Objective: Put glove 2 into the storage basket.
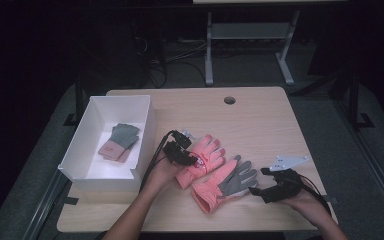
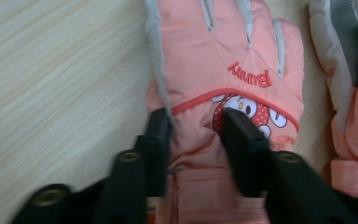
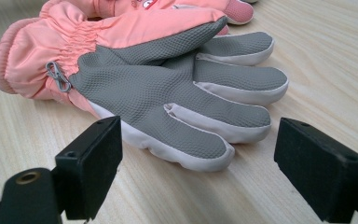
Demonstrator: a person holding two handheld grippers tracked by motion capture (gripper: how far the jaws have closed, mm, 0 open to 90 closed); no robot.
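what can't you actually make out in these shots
- Pink glove: cuff hidden by the left tool and the bottom edge, left gripper view.
- Grey-palmed glove: back lies face down, right gripper view.
- Folded items in the white box: too small to identify, high view.

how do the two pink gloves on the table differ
The glove with the cartoon print lies back up, showing a red word and a picture; the grey-palmed glove lies palm up, showing textured grey grip fabric. The left claw pinches a fold of the cartoon print glove near its wrist, while the grey-palmed glove lies free in front of the open right claw. Both are padded pink gloves with pale grey trim, lying side by side.
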